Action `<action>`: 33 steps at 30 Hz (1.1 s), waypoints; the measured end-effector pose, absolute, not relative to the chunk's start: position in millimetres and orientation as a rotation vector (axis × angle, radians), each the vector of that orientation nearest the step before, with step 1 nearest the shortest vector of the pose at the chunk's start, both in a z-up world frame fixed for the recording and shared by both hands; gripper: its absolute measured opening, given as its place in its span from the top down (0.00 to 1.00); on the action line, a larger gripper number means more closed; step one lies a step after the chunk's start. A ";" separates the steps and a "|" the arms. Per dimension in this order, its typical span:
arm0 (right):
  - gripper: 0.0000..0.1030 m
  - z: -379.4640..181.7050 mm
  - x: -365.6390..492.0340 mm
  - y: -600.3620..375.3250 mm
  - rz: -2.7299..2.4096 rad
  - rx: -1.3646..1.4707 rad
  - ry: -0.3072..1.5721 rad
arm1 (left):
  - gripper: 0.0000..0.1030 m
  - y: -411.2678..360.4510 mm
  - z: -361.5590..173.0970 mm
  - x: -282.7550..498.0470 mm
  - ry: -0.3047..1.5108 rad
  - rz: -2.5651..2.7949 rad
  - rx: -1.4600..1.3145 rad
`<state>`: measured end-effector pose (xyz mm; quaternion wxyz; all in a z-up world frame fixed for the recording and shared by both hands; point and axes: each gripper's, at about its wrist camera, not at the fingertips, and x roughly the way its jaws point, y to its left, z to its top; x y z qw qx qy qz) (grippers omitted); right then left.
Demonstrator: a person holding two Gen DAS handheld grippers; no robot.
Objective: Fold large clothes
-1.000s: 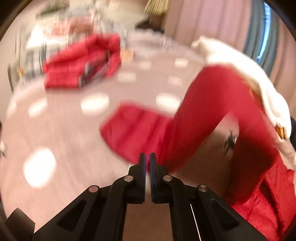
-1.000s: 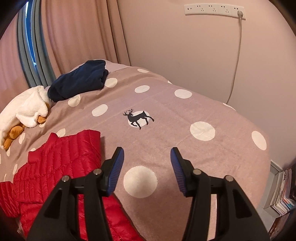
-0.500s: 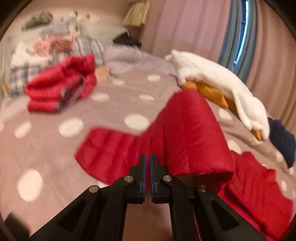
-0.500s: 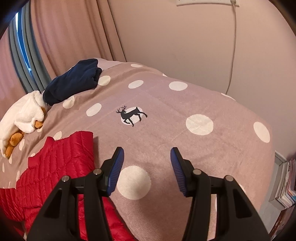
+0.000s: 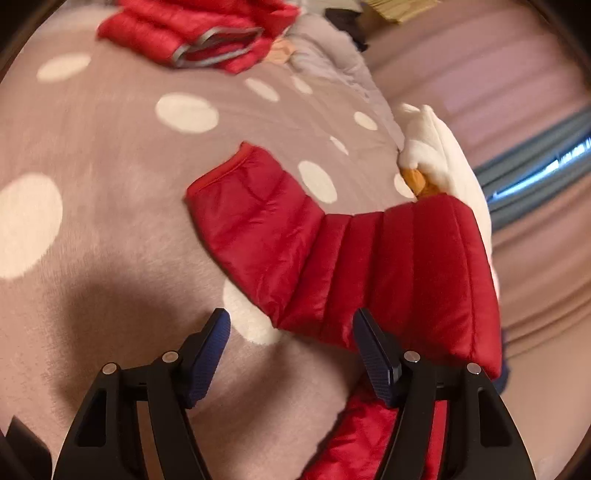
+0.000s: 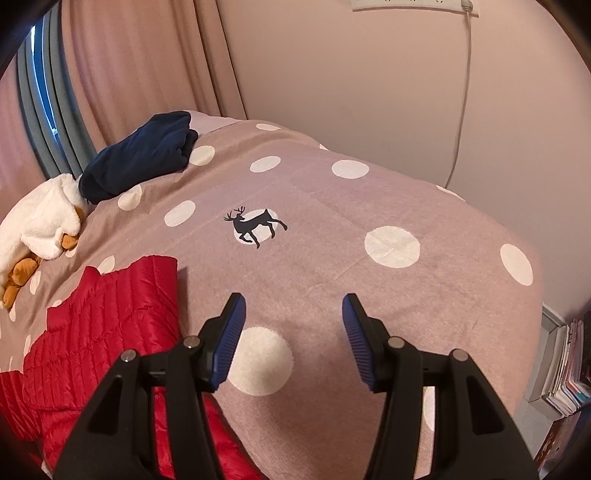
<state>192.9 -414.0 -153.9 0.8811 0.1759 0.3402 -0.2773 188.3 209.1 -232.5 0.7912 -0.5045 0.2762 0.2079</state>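
A red quilted down jacket lies on the polka-dot bed cover. In the left wrist view its sleeve stretches flat across the bed, cuff toward the upper left. My left gripper is open and empty, just in front of the sleeve's near edge. In the right wrist view the jacket's body lies at the lower left. My right gripper is open and empty above bare bed cover, to the right of the jacket.
A second red jacket, folded, lies at the far end of the bed. A white plush goose lies beside the sleeve; it also shows in the right wrist view. A folded navy garment sits near the curtains. Books stand below the bed's right edge.
My left gripper was shut and has opened. The sleeve, which was lifted and arched, now lies on the bed. The right gripper has barely moved.
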 end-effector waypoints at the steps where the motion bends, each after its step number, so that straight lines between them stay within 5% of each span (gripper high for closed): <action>1: 0.47 -154.0 192.9 -413.6 -0.578 0.364 0.710 | 0.35 212.0 -235.3 189.1 0.606 0.443 -1.103; 16: 0.46 -156.5 199.1 -402.5 -0.606 0.289 0.739 | 0.35 264.1 -270.0 217.4 0.498 0.243 -1.349; 21: 0.46 -157.4 201.6 -396.6 -0.605 0.259 0.747 | 0.86 263.9 -278.5 231.3 0.562 0.334 -1.206; 33: 0.46 -157.3 199.2 -396.2 -0.598 0.250 0.749 | 0.93 241.9 -218.1 229.2 0.496 0.419 -0.922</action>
